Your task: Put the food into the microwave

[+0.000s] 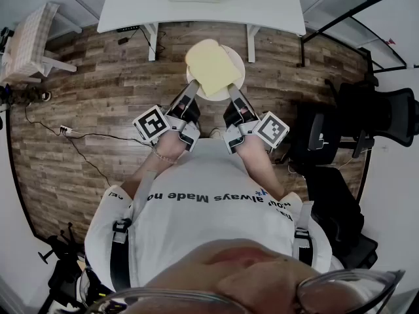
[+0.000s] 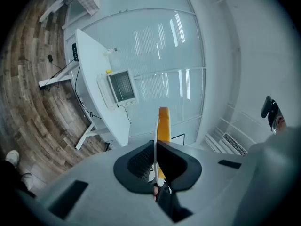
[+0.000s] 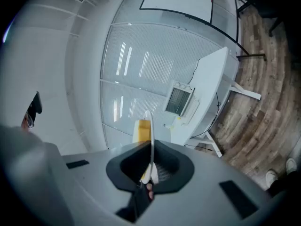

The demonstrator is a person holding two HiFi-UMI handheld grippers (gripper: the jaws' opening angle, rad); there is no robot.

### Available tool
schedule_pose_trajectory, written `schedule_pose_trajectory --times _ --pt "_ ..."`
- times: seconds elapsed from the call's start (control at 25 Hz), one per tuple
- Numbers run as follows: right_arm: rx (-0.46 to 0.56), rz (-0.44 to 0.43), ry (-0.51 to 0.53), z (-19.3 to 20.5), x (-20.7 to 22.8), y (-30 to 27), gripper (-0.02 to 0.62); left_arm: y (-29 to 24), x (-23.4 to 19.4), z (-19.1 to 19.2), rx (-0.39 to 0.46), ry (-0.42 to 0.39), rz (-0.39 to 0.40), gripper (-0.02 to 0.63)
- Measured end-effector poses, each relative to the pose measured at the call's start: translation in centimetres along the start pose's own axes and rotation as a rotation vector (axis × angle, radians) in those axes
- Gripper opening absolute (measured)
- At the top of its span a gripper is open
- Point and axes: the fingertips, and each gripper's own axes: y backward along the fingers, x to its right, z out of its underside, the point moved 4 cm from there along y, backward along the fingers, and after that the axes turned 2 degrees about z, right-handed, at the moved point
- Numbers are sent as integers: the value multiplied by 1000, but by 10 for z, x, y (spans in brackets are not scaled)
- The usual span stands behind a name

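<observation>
over the wood-plank floor (image 1: pixel 98 90), held a white plate (image 1: pixel 237 63) out in front of the chest with both tools. pinched its near-left rim with the left gripper (image 1: pixel 191 90), jaws clamped tight on the thin edge, as seen in the left gripper view. pinched the near-right rim the same way with the right gripper (image 1: pixel 234 97), jaws pressed together on that edge in the right gripper view. had the food (image 1: pixel 211 67), a pale yellow slice, lying flat on the plate and overhanging its rim on the left. saw plate and slice edge-on from each gripper camera, rising straight up from between the jaws. faced a white table (image 1: pixel 262 5) ahead, well apart from the plate. found the microwave (image 2: pixel 120 87) standing on that table against the pale wall, far from the food. had black office chairs (image 1: pixel 386 110) off to the right and a small table with a checked cloth (image 1: pixel 29 41) at the far left.
</observation>
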Motion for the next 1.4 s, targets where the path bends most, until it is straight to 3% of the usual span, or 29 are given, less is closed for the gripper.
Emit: schedule_pose_trajectory --times 0.28,0.52,0.64,0.8,1.08,1.4 --pt "1 8 0 11 0 -4 20 10 -7 -7 -11 -19 -9 18" --pt "20 22 -19 22 -3 -13 21 16 -10 -18 -22 14 -2 18" --pt "27 23 -23 35 -7 -24 21 28 -18 -35 -43 -37 -21 18" --pt "29 27 -30 51 -8 -34 21 39 -22 -44 -38 14 1 18" --pt "20 39 -27 68 -10 -56 21 53 -34 -70 -45 -16 -23 18" --pt "5 33 -22 63 -5 -85 21 41 -44 -89 -20 32 -19 18"
